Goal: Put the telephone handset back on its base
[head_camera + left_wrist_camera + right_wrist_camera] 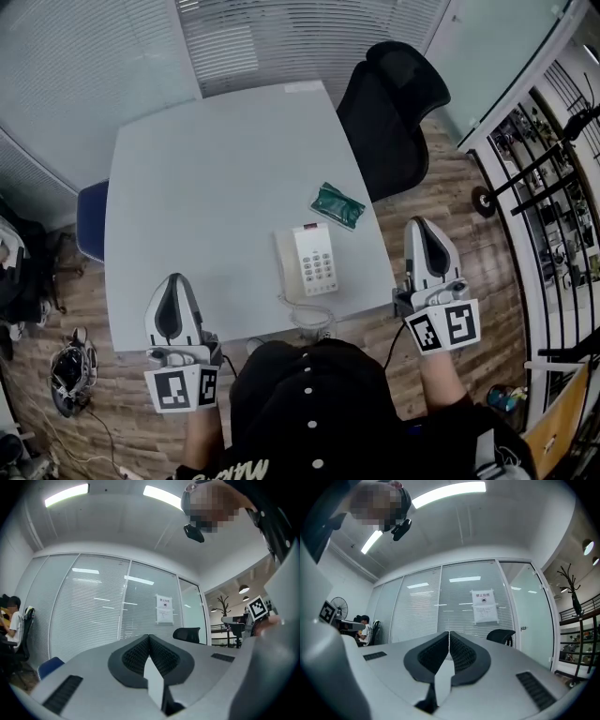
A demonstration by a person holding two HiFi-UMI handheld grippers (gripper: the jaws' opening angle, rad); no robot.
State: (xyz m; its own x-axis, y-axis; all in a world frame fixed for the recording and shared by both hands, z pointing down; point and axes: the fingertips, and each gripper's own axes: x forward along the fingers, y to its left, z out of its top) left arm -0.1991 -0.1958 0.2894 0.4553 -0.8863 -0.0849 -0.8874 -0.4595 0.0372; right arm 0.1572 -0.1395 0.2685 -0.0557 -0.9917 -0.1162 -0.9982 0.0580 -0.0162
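Note:
A white telephone (307, 263) with a keypad sits on the grey table (206, 187) near its front edge. Its handset (285, 266) appears to lie along the left side of the base. A coiled cord (311, 321) hangs over the table edge below it. My left gripper (174, 279) is held off the table's front left, shut and empty. My right gripper (423, 223) is to the right of the table, beyond its edge, also shut with nothing in it. In the left gripper view (149, 636) and the right gripper view (449, 633) the jaws meet, pointing level at glass walls.
A green packet (337, 205) lies on the table behind the phone. A black office chair (394, 103) stands at the table's far right corner, a blue chair (91, 220) at its left. Bags and cables (67, 367) lie on the wooden floor at left.

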